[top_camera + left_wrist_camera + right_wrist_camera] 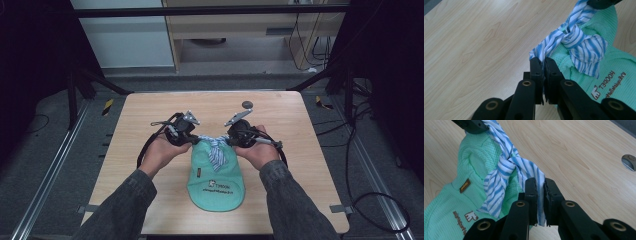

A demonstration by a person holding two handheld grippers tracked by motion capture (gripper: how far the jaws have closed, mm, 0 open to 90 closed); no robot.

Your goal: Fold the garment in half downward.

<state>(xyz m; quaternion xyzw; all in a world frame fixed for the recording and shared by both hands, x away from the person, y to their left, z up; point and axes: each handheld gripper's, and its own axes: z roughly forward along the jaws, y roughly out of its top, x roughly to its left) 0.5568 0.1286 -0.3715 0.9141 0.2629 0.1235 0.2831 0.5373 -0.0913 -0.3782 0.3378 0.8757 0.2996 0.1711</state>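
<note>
Striped cloth (216, 151): one, blue-white, knotted once, lying on the green cloth near table middle
Green cloth (216, 185): one, flat on table (140, 120)
Left gripper (542, 65): clamped on one cloth end
Right gripper (539, 185): clamped on other end
Grommet (247, 104): one, well apart
</note>
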